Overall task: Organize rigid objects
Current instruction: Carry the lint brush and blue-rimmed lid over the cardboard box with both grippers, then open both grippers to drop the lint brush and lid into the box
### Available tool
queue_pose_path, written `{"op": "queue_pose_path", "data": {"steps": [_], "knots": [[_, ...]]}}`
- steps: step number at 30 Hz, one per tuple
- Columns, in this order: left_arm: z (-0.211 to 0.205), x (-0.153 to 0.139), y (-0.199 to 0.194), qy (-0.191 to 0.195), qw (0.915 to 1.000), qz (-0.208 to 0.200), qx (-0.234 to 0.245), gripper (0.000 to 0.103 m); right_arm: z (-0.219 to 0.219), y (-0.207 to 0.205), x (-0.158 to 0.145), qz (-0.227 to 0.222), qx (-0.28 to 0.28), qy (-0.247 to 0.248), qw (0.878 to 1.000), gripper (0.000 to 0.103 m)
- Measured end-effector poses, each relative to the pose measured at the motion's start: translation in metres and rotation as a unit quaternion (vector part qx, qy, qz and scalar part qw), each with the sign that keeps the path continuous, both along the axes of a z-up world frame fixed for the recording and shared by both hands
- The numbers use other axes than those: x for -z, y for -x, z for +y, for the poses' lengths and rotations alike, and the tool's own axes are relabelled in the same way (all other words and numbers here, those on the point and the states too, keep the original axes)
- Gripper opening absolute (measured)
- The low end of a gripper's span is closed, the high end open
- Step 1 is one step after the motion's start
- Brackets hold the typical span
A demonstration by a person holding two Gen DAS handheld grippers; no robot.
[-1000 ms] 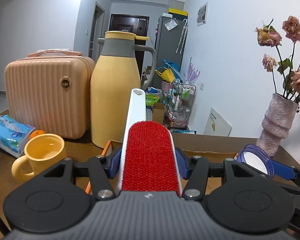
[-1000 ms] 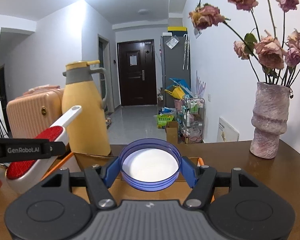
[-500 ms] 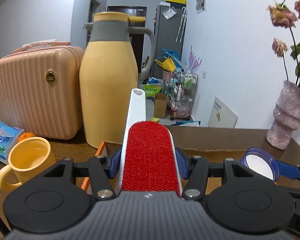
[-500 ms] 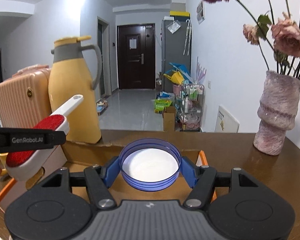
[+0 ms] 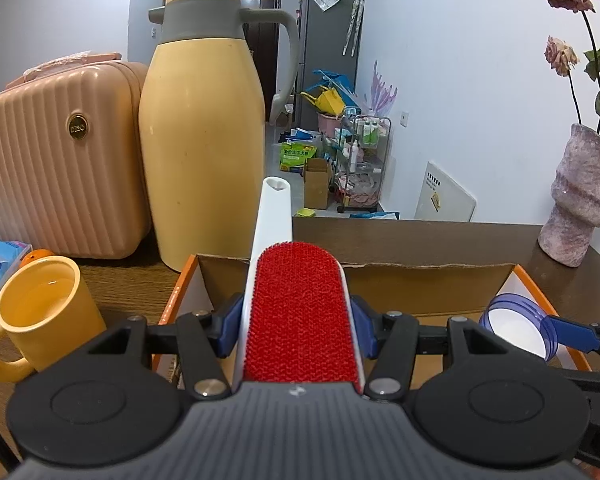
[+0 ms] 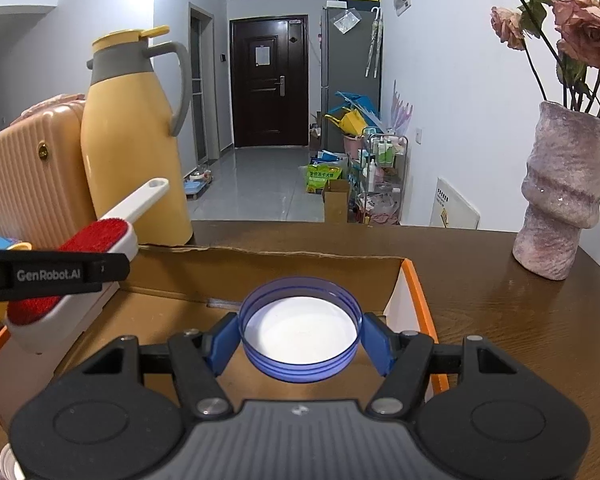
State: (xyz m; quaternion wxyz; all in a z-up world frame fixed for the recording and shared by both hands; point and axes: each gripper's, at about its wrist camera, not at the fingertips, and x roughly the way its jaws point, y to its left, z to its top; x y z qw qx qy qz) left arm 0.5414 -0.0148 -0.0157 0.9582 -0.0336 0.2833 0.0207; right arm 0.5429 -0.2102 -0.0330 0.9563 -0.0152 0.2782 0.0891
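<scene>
We see an open cardboard box (image 6: 414, 280) on the brown surface (image 6: 520, 320), its visible floor bare. Above it, our left tongs (image 5: 296, 330) clamp a red lint brush (image 5: 298, 316); our right tongs (image 6: 298, 342) clamp a blue lid (image 6: 300, 330). "GenRobot.AI" is printed on the left tool. Both tongs have sunk toward the box since a second ago. A yellow mug (image 5: 40, 312) stands left.
</scene>
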Motion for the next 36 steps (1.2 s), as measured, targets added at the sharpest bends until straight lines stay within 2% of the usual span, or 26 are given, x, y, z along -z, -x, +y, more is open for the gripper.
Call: {"op": "queue_pose_path", "data": {"steps": [2,4,5,6,10,13,23,36], "knots": [[-0.001,0.001,-0.001,-0.001,1.0000,0.003,0.003,0.059,0.000,-0.001,0.001,0.009,-0.004,0.001,1.000,0.066],[-0.003,0.001,-0.002,-0.001,0.9998,0.010,0.014,0.095,0.001,-0.001,0.000,0.014,-0.004,0.003,1.000,0.078],[-0.004,0.000,-0.001,0.001,0.9997,0.014,0.019,0.103,0.001,0.000,0.000,0.011,0.001,0.005,1.000,0.091],[-0.004,-0.002,0.002,-0.001,0.9997,0.011,0.021,0.103,0.000,0.001,-0.001,0.007,0.005,0.007,1.000,0.097],[-0.005,-0.015,0.016,-0.022,0.9994,-0.024,0.004,0.103,-0.001,0.003,-0.005,0.001,0.017,0.009,1.000,0.101],[-0.001,-0.018,0.017,-0.003,0.9998,-0.017,0.006,0.103,0.000,0.003,-0.005,0.002,0.016,0.008,1.000,0.101],[-0.004,-0.017,0.018,-0.009,0.9999,-0.013,-0.001,0.103,-0.004,0.012,-0.012,-0.008,0.019,0.013,1.000,0.101],[0.009,-0.028,0.057,-0.007,0.9987,-0.050,0.002,0.103,-0.015,0.059,-0.031,-0.052,0.011,0.007,0.999,0.101]]}}
